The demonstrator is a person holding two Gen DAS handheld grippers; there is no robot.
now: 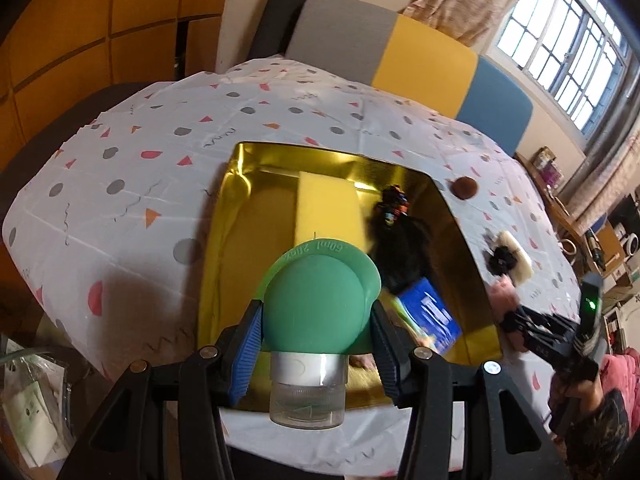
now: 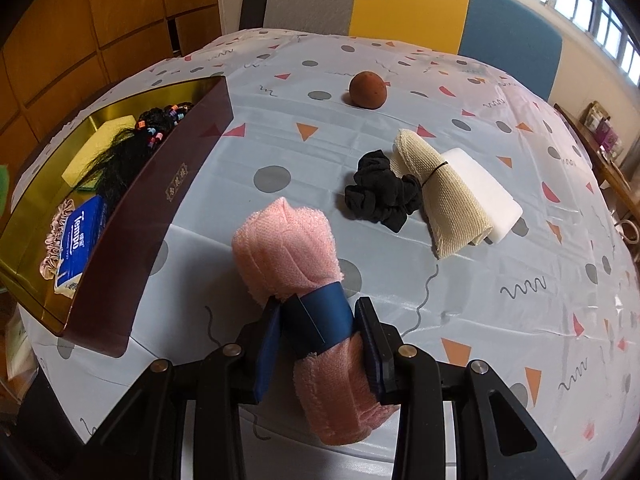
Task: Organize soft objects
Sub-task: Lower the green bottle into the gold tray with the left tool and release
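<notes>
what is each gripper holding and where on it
Left gripper: green silicone squeeze bottle, by its body. Right gripper: pink rolled towel, at its blue band.

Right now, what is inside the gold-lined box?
Inside the box: a yellow sponge, black hair with coloured beads, a blue tissue pack and a pink scrunchie. Anything under the hair or tissue pack is hidden.

green squeeze bottle (image 1: 316, 312): cap nearest camera, above gold tray (image 1: 460, 248) | pink rolled towel (image 2: 296, 276): blue band, on table | tray held yellow sponge (image 1: 328, 208), black hair piece (image 1: 400, 248), tissue pack (image 2: 76, 244) | black scrunchie (image 2: 380, 192), beige roll (image 2: 444, 196), brown ball (image 2: 368, 90): on table
</notes>
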